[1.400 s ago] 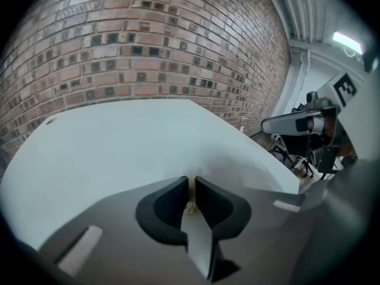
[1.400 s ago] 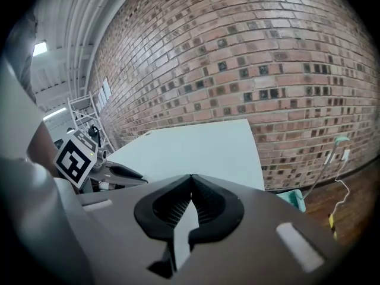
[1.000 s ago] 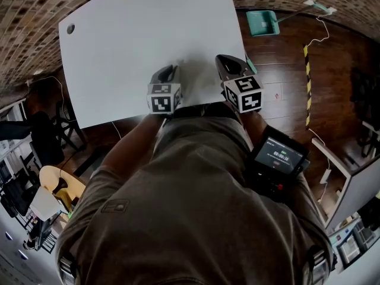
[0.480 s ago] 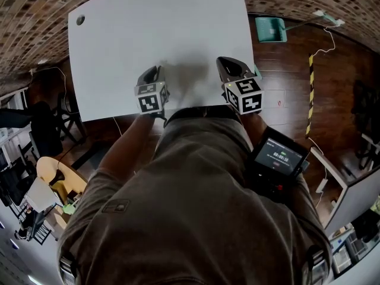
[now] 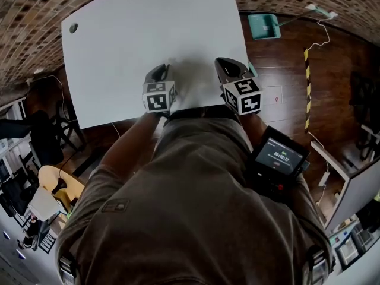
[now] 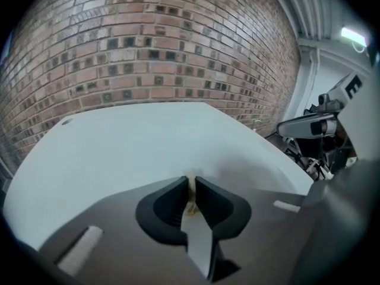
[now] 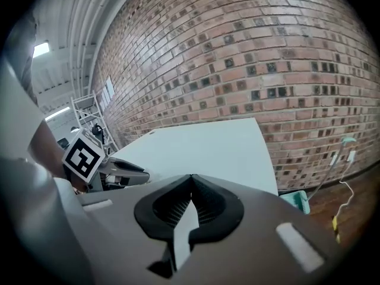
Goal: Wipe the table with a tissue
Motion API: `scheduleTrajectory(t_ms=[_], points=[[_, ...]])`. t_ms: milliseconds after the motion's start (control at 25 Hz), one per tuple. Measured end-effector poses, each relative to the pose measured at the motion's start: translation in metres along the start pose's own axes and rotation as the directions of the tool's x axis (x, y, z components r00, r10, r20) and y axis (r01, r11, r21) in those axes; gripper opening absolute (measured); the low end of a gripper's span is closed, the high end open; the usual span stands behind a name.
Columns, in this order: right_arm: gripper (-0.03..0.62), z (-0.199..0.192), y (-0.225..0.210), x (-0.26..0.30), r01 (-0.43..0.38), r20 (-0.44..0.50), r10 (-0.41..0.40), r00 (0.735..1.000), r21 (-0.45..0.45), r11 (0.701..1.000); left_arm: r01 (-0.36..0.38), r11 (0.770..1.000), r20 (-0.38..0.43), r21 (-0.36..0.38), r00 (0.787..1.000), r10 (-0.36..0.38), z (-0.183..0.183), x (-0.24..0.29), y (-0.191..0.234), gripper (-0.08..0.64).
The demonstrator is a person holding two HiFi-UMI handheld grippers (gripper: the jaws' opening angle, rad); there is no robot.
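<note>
The white table (image 5: 148, 28) fills the upper middle of the head view, and both grippers hover over its near edge. My left gripper (image 5: 159, 72) is shut, with a thin pale strip of tissue (image 6: 191, 184) pinched between its jaws; in the left gripper view only that sliver shows. On the right, my right gripper (image 5: 226, 62) is shut with nothing between its jaws, as the right gripper view (image 7: 191, 179) shows. From that view the left gripper (image 7: 122, 171) appears to the left, low over the table (image 7: 208, 144).
A small round hole (image 5: 73, 27) marks the table's far left corner. A brick wall (image 6: 148, 46) stands behind the table. On the wooden floor to the right lie a green dustpan (image 5: 263, 24) and yellow-black tape (image 5: 307, 88). Chairs (image 5: 47, 135) stand at left.
The left gripper slid left along the table's near edge, then came back to the right. The right gripper has hardly moved.
</note>
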State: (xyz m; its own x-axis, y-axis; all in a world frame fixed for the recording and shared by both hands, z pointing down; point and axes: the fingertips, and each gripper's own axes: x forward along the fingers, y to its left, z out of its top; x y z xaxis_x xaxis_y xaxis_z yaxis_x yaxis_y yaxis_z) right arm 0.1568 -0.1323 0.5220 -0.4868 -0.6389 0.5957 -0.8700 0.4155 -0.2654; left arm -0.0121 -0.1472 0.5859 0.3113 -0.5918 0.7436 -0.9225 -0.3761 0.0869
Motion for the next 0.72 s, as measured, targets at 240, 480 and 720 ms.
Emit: scheduleTrajectory(t_ms=[240,480,720], points=[[0.012,0.003,-0.007,-0.003,0.024,0.017,-0.024,1.000,0.018,1.000,0.118,0.991,-0.024,0.057,0.993,-0.117,0.001,0.007,-0.041,0.040],[0.012,0.001,-0.008,-0.001,0.027,0.009,-0.027,1.000,0.016,1.000,0.116,0.991,-0.022,0.060,0.993,-0.115,0.001,0.005,-0.035,0.040],[0.012,0.001,-0.006,0.000,0.017,0.002,-0.017,1.000,0.012,1.000,0.053,0.998,-0.012,0.031,0.999,-0.053,-0.002,0.001,-0.007,0.040]])
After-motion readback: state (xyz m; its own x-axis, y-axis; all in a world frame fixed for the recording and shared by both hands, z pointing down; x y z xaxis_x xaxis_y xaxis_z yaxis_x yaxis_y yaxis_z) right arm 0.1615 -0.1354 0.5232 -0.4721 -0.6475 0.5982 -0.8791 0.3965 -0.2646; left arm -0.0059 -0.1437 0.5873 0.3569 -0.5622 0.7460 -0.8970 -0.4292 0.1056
